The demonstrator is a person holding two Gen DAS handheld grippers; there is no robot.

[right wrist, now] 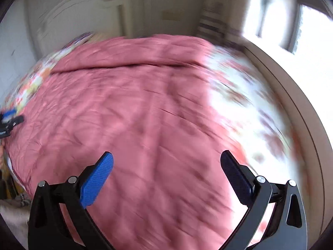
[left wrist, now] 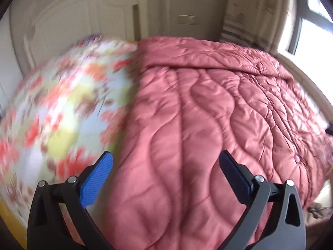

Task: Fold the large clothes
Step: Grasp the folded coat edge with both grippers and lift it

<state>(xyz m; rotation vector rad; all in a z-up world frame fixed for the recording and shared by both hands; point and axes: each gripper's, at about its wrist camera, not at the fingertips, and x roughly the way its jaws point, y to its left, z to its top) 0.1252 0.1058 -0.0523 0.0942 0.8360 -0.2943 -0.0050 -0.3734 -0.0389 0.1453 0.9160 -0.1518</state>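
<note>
A: So, where does the garment lie?

B: The pink quilted coat (left wrist: 208,125) is spread flat on the bed (left wrist: 58,108), over a floral sheet that shows on both sides of it. In the left wrist view its wavy stitching runs away from the camera, and a folded edge crosses its far part near the white headboard (left wrist: 72,25).

A: And the left hand-held gripper (left wrist: 166,175)?

B: It hangs above the near part of the coat, pointing toward the headboard, with its jaws spread wide and nothing between them. One blue-padded finger sits over the sheet's border, the other over the coat.

A: The right one?

B: The right hand-held gripper (right wrist: 166,175) is posed much the same: above the coat, aimed at the head of the bed, jaws wide apart and empty. That view is badly blurred, so fine detail of the fabric cannot be told.

A: Can either be seen from the other?

B: At the left edge of the right wrist view, the left tool's blue tip shows near the coat's edge. A window (left wrist: 312,20) is bright at the right.
</note>
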